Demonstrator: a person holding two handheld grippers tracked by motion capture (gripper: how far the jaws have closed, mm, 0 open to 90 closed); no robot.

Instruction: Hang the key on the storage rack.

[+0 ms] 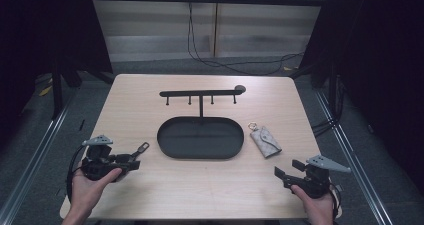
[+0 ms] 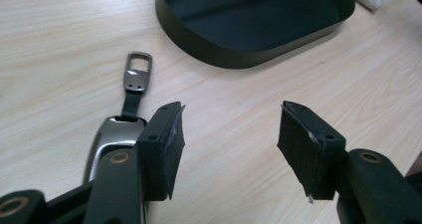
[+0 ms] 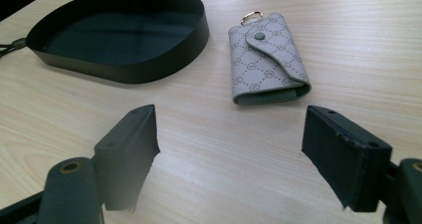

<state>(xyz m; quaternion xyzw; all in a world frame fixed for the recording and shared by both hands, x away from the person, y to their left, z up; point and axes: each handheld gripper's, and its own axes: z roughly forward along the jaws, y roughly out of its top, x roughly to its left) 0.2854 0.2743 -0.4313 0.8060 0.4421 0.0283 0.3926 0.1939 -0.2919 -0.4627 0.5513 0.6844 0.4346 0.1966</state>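
Note:
A black car key fob (image 2: 107, 139) with a short strap and metal clasp (image 2: 138, 74) lies on the wooden table at the left (image 1: 142, 147). My left gripper (image 1: 131, 163) (image 2: 231, 129) is open right beside it. The fob sits just outside its left jaw, partly hidden by it, and only bare table lies between the jaws. A grey patterned key pouch (image 1: 266, 141) (image 3: 266, 59) with a gold ring lies right of the black oval tray (image 1: 165, 145). My right gripper (image 1: 287, 168) (image 3: 229, 134) hangs open a little short of the pouch, with nothing between its jaws.
The tray (image 2: 239, 52) (image 3: 134, 69) stands mid-table, and a post rises from its far rim to a black bar with several hooks (image 1: 200, 92). Black curtains hang at both sides, and cables lie on the floor beyond the table's far edge.

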